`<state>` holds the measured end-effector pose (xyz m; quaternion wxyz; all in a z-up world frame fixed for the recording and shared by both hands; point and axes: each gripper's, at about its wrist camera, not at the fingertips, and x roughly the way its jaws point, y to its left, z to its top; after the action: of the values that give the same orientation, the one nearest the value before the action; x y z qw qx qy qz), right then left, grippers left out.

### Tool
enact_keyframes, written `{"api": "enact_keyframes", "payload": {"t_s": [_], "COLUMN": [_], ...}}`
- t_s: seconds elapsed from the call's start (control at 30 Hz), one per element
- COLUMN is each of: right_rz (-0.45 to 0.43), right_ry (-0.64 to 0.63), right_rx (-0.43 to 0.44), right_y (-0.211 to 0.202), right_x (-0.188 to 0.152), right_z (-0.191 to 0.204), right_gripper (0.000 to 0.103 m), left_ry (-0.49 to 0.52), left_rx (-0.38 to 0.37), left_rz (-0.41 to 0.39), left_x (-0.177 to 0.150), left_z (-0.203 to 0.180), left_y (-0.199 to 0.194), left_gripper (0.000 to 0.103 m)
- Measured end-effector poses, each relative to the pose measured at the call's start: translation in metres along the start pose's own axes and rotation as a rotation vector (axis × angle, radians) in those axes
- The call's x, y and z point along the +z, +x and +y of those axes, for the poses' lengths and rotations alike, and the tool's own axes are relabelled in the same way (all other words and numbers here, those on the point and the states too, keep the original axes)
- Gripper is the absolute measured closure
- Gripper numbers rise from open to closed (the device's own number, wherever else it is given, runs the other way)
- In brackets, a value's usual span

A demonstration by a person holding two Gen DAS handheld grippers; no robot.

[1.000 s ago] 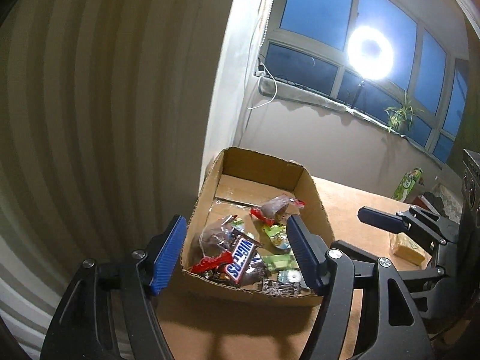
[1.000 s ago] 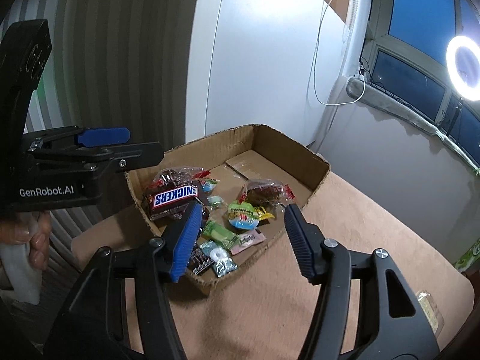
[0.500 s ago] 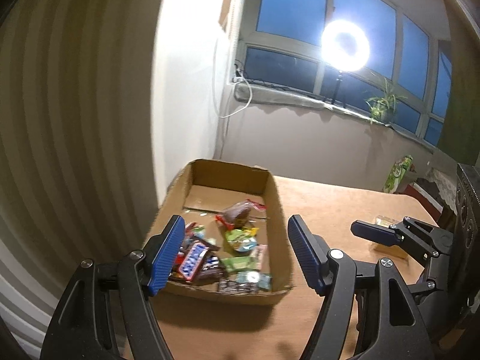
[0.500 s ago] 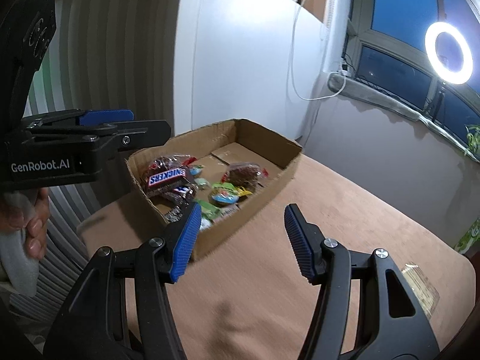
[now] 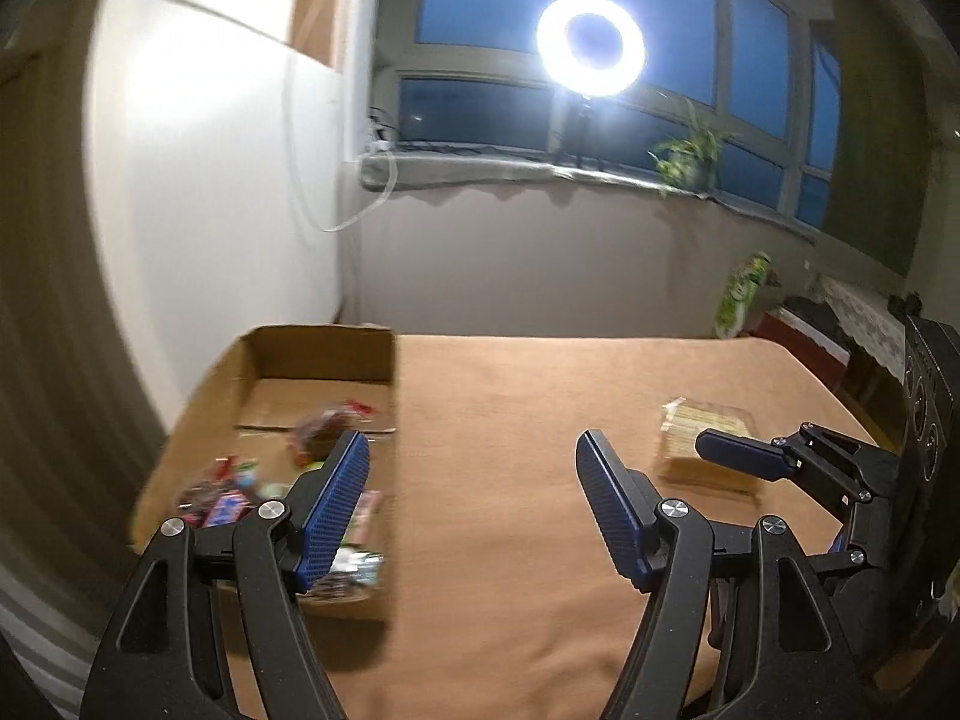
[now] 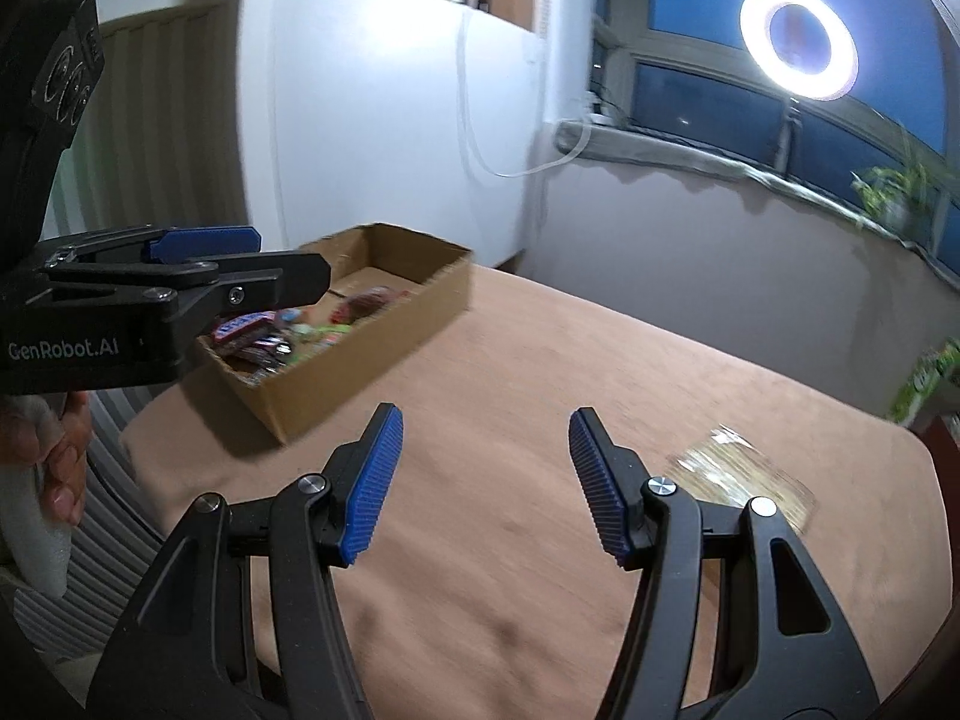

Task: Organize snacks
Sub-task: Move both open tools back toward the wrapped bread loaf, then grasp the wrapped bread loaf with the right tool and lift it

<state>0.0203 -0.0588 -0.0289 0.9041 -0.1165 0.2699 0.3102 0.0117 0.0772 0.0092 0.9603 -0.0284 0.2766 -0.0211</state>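
Snacks (image 6: 282,339) lie in a heap inside one open cardboard box (image 5: 324,354), which stands on the left part of the table (image 5: 510,480), close to the white wall. The table is wide and covered in brown. The box is shallow and long; in the left wrist view its long axis runs away from the grippers toward the wall with the window, and its far half is mostly bare. The snacks fill the near half. They are small wrapped pieces in red, green, blue and dark brown; one blue bar (image 6: 240,324) with white letters lies on top at the near end, and one brown pack with red ends (image 6: 366,303) lies deeper in the box. The pictures are blurred, so I cannot count the pieces exactly.

One more snack lies alone on the right part of the table, well apart from the box: a flat clear packet (image 6: 744,474) with something pale yellow inside. Its long side runs roughly across the table.

Two grippers are over the table, both held by a person. On the left gripper (image 5: 471,504) the blue pads stand clearly apart, with nothing between them. The right gripper (image 6: 480,474) is also parted and grips nothing. A hand (image 6: 63,456) shows under the left gripper.
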Motion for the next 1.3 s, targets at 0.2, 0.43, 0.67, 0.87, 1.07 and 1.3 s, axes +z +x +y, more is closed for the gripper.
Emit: {"api": "enact_keyframes", "payload": {"t_s": [0.2, 0.43, 0.67, 0.87, 1.07, 1.3], "right_rz": [0.018, 0.035, 0.092, 0.127, 0.152, 0.202], "right_ry": [0.083, 0.177, 0.283, 0.393, 0.379, 0.312], "right_rx": [-0.067, -0.134, -0.155, -0.171, -0.147, -0.11], "right_y": [-0.013, -0.024, -0.022, -0.011, 0.003, 0.022], "right_x": [-0.021, -0.045, -0.071, -0.088, -0.091, -0.092], "right_z": [-0.049, -0.1, -0.139, -0.166, -0.174, -0.165], "right_gripper": [0.042, 0.032, 0.031, 0.027, 0.027, 0.027], "left_ry": [0.054, 0.106, 0.098, 0.092, 0.091, 0.07], "left_rx": [-0.067, -0.144, -0.226, -0.259, -0.305, -0.385], "left_rz": [0.041, 0.108, 0.195, 0.252, 0.285, 0.333], "left_x": [0.003, 0.001, -0.004, -0.007, -0.008, -0.007], "left_z": [-0.038, -0.075, -0.095, -0.11, -0.118, -0.125], "left_y": [0.023, 0.061, 0.104, 0.133, 0.155, 0.177], "left_gripper": [0.032, 0.031, 0.022, 0.022, 0.022, 0.022]}}
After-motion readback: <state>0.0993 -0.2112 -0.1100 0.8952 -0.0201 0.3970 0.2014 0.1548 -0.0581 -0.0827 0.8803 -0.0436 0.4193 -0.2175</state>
